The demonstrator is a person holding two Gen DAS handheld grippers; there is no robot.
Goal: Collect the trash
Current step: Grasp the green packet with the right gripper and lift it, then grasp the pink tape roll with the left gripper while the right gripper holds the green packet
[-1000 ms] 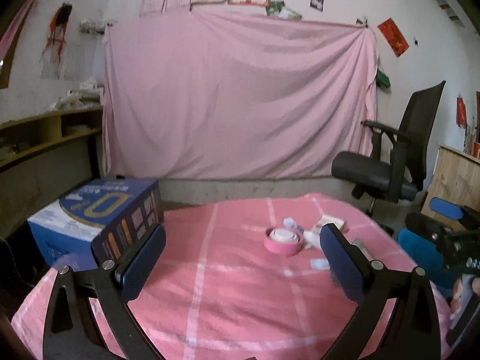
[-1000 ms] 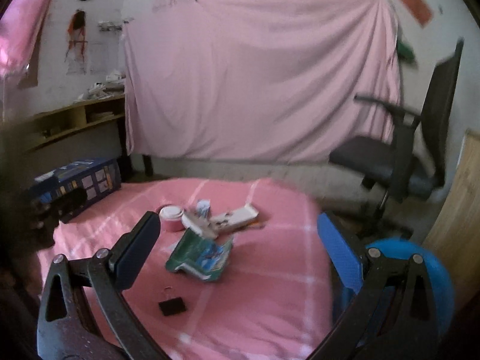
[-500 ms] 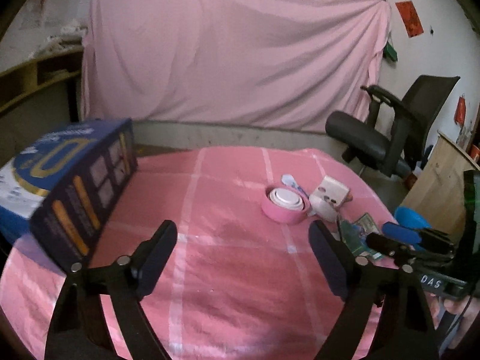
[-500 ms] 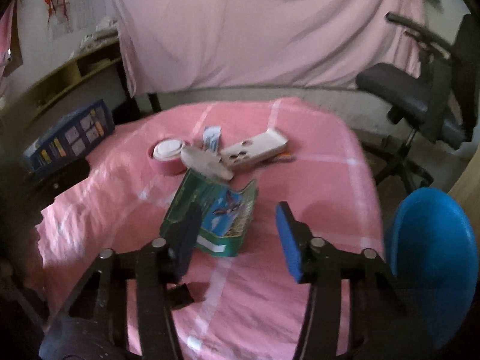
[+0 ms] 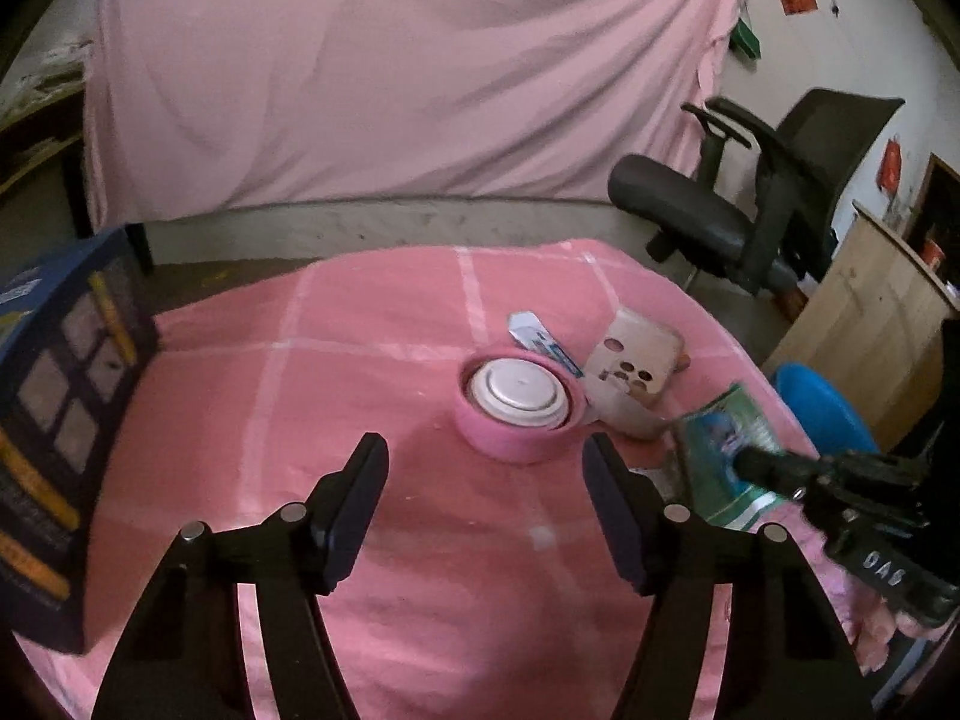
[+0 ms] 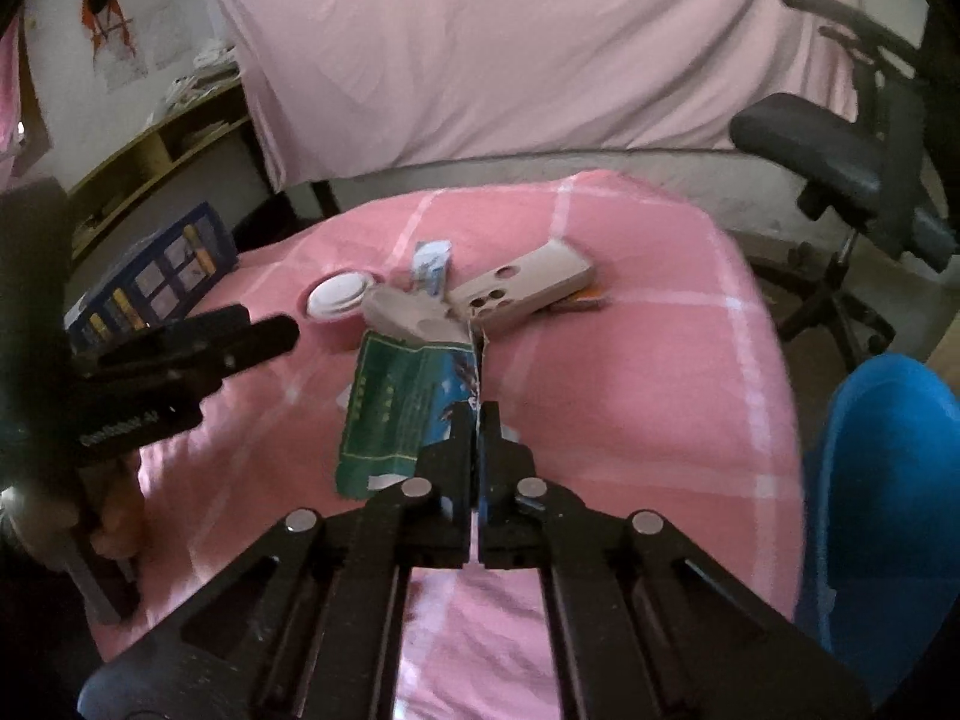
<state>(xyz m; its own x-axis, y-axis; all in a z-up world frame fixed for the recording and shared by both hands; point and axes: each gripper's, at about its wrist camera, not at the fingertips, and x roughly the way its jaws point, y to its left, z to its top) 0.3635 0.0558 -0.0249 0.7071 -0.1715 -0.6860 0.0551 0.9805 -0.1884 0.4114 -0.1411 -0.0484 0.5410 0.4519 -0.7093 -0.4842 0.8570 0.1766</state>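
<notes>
— One green wrapper (image 6: 408, 402), mid-table on pink cloth (image 6: 630, 384), near the tape roll (image 6: 336, 306) and beige case (image 6: 522, 285).
— Light, thin, crinkly; probably slippery. Best pinched at the right edge.
— Right gripper (image 6: 479, 414) clamped there on that edge already.
— Left gripper (image 5: 486, 504) spread wide, gripping nothing. Blue bin (image 6: 888, 480) waiting far right.

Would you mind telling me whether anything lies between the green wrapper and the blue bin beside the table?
Nothing visible does. The right gripper is shut on the flat green paper wrapper, and only bare pink checked tablecloth stretches from there to the round blue plastic bin past the table's right edge.
</notes>
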